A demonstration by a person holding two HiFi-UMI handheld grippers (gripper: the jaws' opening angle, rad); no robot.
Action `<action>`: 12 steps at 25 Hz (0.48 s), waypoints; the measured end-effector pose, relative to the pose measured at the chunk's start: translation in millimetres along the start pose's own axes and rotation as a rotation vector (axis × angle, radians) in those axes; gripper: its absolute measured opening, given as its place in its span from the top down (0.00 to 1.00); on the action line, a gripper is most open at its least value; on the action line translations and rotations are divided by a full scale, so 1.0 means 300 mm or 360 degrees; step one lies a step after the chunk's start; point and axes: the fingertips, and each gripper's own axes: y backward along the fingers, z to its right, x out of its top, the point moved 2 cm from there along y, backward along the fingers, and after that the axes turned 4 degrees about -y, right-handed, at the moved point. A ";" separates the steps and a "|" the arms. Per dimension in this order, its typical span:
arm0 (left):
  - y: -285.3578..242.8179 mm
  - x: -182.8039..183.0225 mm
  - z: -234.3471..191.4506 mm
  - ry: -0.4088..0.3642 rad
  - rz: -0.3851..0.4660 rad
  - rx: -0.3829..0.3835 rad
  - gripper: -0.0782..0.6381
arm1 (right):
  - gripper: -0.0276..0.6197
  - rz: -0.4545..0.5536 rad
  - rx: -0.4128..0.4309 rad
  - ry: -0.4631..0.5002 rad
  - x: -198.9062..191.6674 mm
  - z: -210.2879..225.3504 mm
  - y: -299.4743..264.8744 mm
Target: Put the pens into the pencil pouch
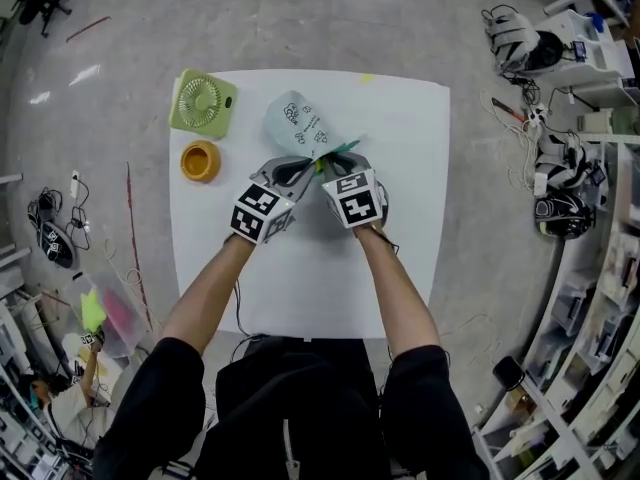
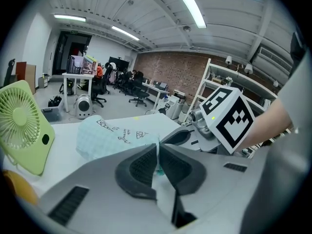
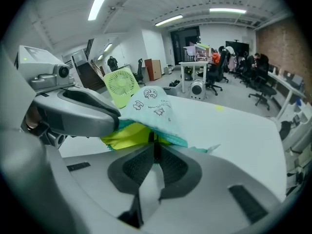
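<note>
The pencil pouch (image 1: 298, 120), pale mint with small black drawings, lies on the white table (image 1: 300, 278) with its mouth toward me. My left gripper (image 1: 297, 169) is shut on the left edge of that mouth; in the left gripper view the thin fabric edge sits pinched in the left gripper (image 2: 157, 149). My right gripper (image 1: 336, 161) is shut on the right edge; in the right gripper view the right gripper (image 3: 155, 141) grips the teal rim, and the pouch (image 3: 152, 105) shows yellow lining. The two grippers stand close together. No pen shows in any view.
A light green desk fan (image 1: 203, 101) lies at the table's far left corner, with a yellow tape roll (image 1: 200, 160) just nearer. The same fan (image 2: 20, 126) stands left of the pouch (image 2: 114, 136). Cables and gear lie on the floor around the table.
</note>
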 end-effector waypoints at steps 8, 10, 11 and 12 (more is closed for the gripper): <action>-0.004 -0.001 -0.015 0.0033 0.0009 -0.0020 0.84 | 0.88 0.0166 -0.0041 -0.0036 0.023 0.024 -0.015; -0.005 -0.003 -0.013 0.0035 0.0013 -0.0021 0.84 | 0.87 0.0178 -0.0059 -0.0026 0.018 0.025 -0.019; -0.005 -0.003 -0.014 0.0035 0.0016 -0.0019 0.84 | 0.85 0.0180 -0.0058 -0.0022 0.017 0.024 -0.019; -0.006 -0.001 -0.016 0.0036 0.0018 -0.0016 0.84 | 0.83 0.0179 -0.0055 -0.0021 0.015 0.022 -0.017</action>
